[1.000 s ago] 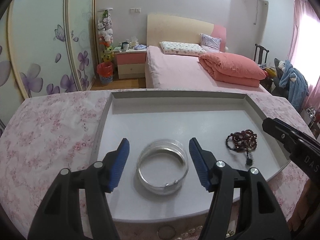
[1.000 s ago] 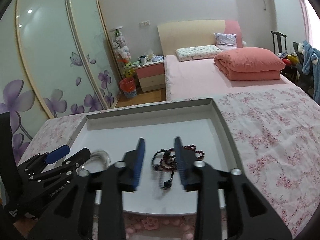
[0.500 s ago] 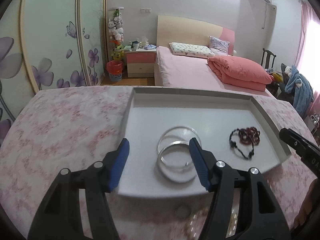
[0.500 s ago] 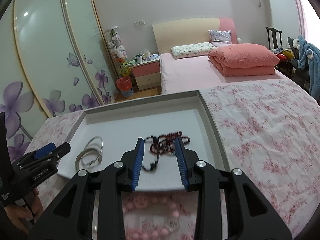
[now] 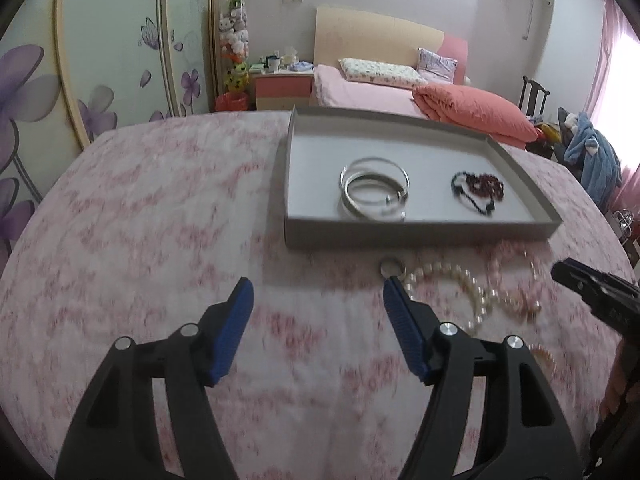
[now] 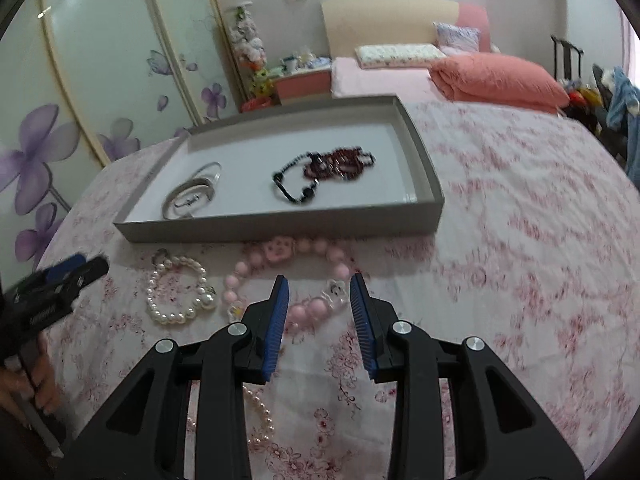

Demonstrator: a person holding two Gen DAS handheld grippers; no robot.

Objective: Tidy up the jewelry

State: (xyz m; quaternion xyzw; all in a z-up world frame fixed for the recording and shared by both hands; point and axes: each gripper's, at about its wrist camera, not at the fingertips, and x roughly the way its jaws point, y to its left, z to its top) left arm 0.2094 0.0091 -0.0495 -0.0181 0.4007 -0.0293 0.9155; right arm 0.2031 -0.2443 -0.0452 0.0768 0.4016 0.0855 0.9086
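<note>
Change: both grippers are seen drawn back from above the tray onto the cloth in front of it; 1 second ago the silver bangles lay between the left fingers and the dark beads between the right fingers, and the jewelry in the tray has kept its place.
Landmark: grey tray (image 5: 416,234) (image 6: 280,227), set on a pink floral cloth (image 5: 160,220) (image 6: 520,208); every place below is given relative to it.
Left gripper (image 5: 318,296) (image 6: 74,266): placed in front of the tray's left front corner, above bare cloth; its jaws are opening and nothing is seen between them.
Silver bangles (image 5: 374,190) (image 6: 192,196): 2 rings overlapped, laid inside the tray in its left half.
Small ring (image 5: 391,268) (image 6: 161,256): laid on the cloth just in front of the tray's front wall, touching the white pearl string.
White pearl bracelet (image 5: 460,288) (image 6: 176,296): laid on the cloth in front of the tray, near its left-centre.
Dark bead necklace (image 5: 478,190) (image 6: 324,170): bunched inside the tray, in its right half, apart from the bangles.
Pink bead necklace (image 6: 288,276) (image 5: 516,284): spread on the cloth in front of the tray's middle, its flower bead just beside the front wall.
Right gripper (image 6: 318,296) (image 5: 592,292): held in front of the tray's right half, partly parted; pink beads are seen in the gap, untouched by the pads, so nothing is grasped.
</note>
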